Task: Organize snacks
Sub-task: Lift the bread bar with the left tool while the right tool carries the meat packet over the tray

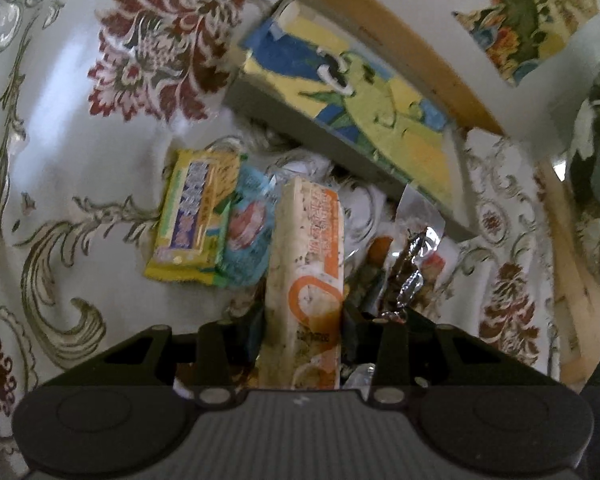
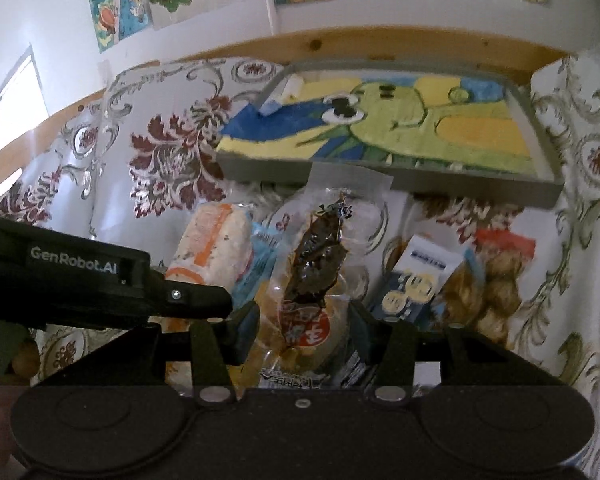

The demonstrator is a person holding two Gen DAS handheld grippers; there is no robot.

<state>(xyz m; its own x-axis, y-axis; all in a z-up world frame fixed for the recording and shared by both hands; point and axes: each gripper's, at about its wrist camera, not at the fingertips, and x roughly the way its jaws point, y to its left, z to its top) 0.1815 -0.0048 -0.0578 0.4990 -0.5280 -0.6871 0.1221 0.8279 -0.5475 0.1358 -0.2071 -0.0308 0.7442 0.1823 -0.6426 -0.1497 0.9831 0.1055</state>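
The tabletop (image 1: 80,168) carries a white cloth with a red and green floral print. At its far edge, against a wooden ledge (image 2: 340,46), lies a shallow grey tray (image 2: 540,128); its floor shows a painted green figure on blue and yellow. A small white and blue block (image 2: 278,98) rests in the tray's far left corner.

The snacks lie in a loose pile on the cloth just in front of the tray's near wall.

My left gripper (image 1: 302,320) is closed on a long white and orange bar (image 1: 306,264); the fingers (image 1: 350,328) press both sides of its near end, and the bar extends forward over the pile. Left of the bar lie a yellow pack (image 1: 192,216) and, touching it, a light blue pack (image 1: 248,232). Right of the bar lies a crumpled foil wrapper (image 1: 414,264).

My right gripper (image 2: 304,332) is closed on a clear pack (image 2: 316,264) with a dark brown piece inside and a red label at its near end. The left gripper's body crosses the lower left of the right wrist view, its finger just beside my right one. Right of the clear pack lie a blue and white pack (image 2: 416,276) and a bag of brown twists (image 2: 492,276).
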